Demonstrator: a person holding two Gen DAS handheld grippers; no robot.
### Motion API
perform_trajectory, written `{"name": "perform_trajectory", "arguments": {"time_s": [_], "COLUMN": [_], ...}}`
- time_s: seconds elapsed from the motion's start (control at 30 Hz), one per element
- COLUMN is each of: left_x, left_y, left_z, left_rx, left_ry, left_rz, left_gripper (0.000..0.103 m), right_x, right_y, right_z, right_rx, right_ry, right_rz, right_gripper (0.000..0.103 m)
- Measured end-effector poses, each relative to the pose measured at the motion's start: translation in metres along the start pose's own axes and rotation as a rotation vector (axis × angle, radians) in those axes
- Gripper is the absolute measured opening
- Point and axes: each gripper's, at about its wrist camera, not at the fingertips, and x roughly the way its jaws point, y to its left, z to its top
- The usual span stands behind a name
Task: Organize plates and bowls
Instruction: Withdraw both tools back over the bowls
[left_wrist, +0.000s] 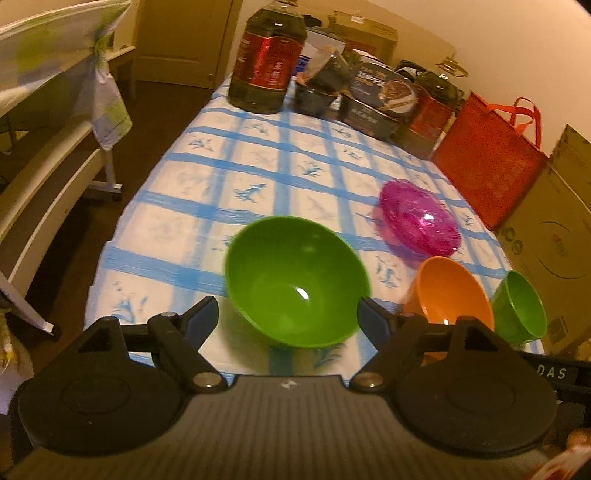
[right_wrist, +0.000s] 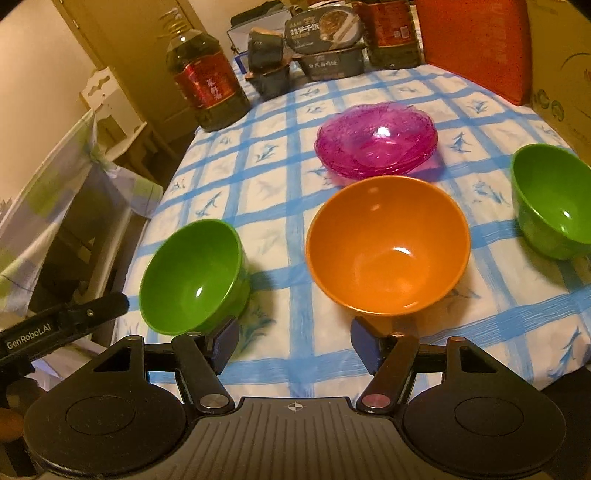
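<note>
Before my left tongs (left_wrist: 286, 312), spread: green bowl (left_wrist: 295, 280); right tongs (right_wrist: 291, 341) spread, empty. Looks light, stiff, slick; I'd pinch rim.

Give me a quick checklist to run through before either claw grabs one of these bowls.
1. Left claw open: ok, jaws spread wide either side of the near green bowl.
2. Right claw open and holding nothing: ok, it sits short of the orange bowl.
3. Bowls upright with nothing inside: ok for both of those and the far green bowl.
4. Pink plates already stacked: ok, rims look nested.
5. Bowls apart from each other: ok in the right wrist view, with tablecloth showing between them.
6. Near green bowl touching the left claw's fingers: cannot tell.
</note>
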Motion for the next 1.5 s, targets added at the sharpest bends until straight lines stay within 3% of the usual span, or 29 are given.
{"name": "perform_trajectory", "arguments": {"time_s": [0.67,1.33,1.5], "left_x": [0.026,0.055,0.068], "left_y": [0.021,0.039,0.043], "left_z": [0.003,0.024,0.031], "left_rx": [0.006,0.008,0.013], "left_ry": [0.075,0.084,0.093], "left_rz": [0.016,0.022,0.020], "left_gripper": [0.084,0.084,0.074], "right_x": [0.028,0.074,0.090], "right_y": [0.021,0.046,0.050], "right_z": [0.003,0.022,0.027], "right_rx": [-0.048,-0.104,-0.124], "right_ry": [0.039,0.070,0.070], "right_rz": [0.007,0.021,0.014], "right_gripper": [0.067,0.067,0.067]}}
